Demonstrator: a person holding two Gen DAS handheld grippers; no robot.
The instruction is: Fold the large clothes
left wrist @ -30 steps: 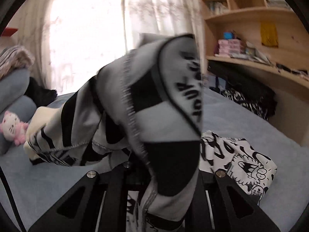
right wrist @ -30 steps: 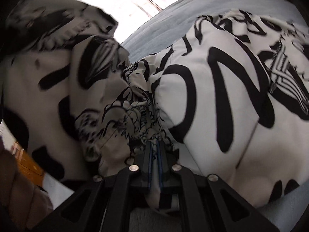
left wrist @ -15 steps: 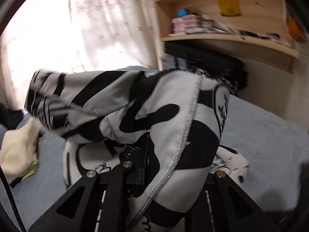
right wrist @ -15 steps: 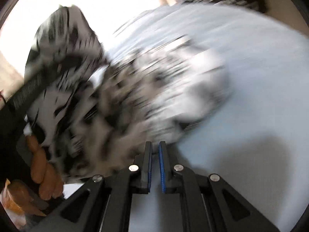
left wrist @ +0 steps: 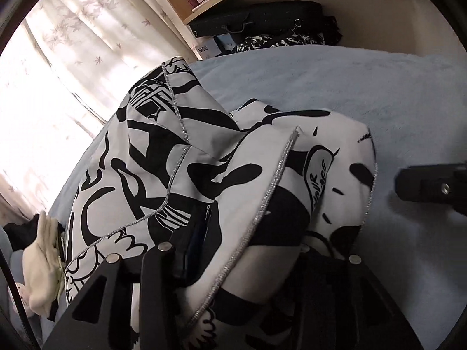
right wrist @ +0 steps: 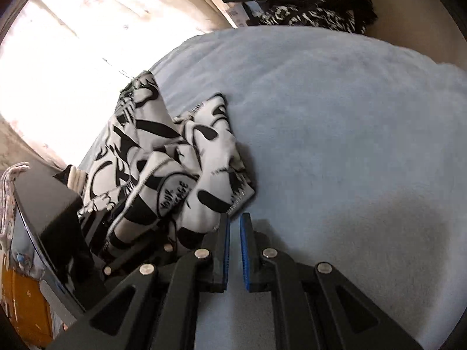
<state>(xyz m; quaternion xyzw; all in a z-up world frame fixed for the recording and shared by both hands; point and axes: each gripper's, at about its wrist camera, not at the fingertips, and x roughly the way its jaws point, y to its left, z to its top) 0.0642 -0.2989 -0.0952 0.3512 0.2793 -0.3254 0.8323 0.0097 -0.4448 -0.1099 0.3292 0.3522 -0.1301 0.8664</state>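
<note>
Letting go, the left gripper [left wrist: 242, 250] has just spread its jaws, garment [left wrist: 181, 175] draped between; right gripper [right wrist: 235, 233] is pressed together, empty, garment dropped onto the bed [right wrist: 335, 116].

Both grippers are matte black — the right gripper [right wrist: 234, 227] has flat fingers [right wrist: 223, 250] faced with ribbed blue pads, triangular cut-outs and round silver screws; the left gripper [left wrist: 248, 250] shows matching screws.

The big shirt [left wrist: 181, 175] is white with thick black swirls, cartoon drawings and a silver stitched edge. The bed [right wrist: 335, 122] is pale blue. The curtain [left wrist: 96, 38] is white with faint leaves. The right tool [right wrist: 235, 233] is black with blue pads.
</note>
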